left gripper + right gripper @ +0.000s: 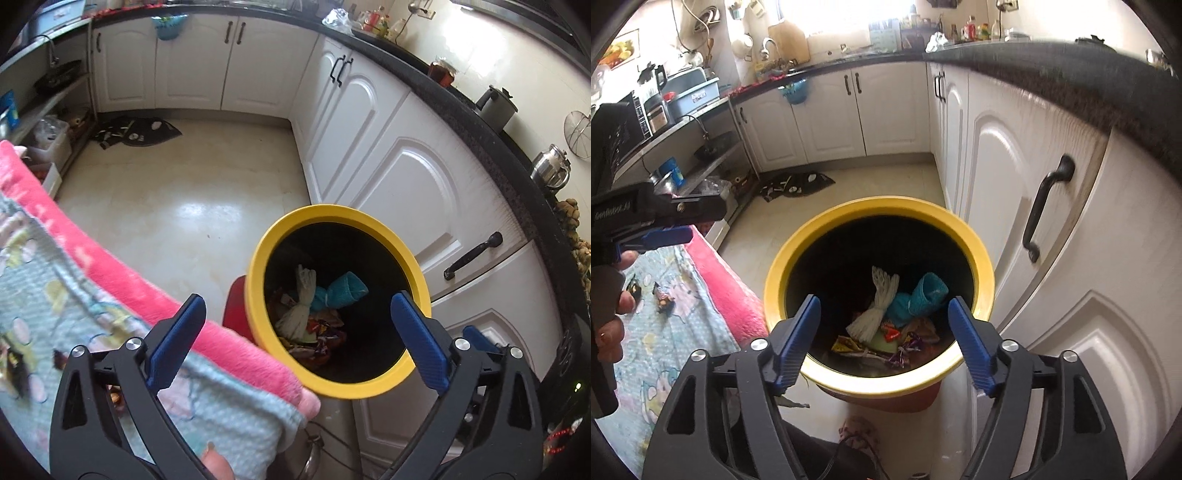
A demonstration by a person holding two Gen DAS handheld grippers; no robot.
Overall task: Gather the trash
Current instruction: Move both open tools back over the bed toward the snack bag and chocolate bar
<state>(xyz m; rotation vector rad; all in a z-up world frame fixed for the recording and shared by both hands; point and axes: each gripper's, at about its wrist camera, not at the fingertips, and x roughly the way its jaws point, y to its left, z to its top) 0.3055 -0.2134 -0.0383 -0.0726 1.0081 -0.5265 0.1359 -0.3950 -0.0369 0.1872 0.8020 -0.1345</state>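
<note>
Your left gripper and right gripper match: black triangular-cutout arms, ribbed blue fingers, round silver screws at the pivots. White lettering, seemingly "GenRobot.AI", marks the left body; your hand wears a ring.

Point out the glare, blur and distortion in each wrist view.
Left wrist: window glare on the floor, the pink blanket edge motion-blurred, the countertop bowed by the fisheye. Right wrist: blown-out window, cabinet door smeared, the bin interior dark.
</note>
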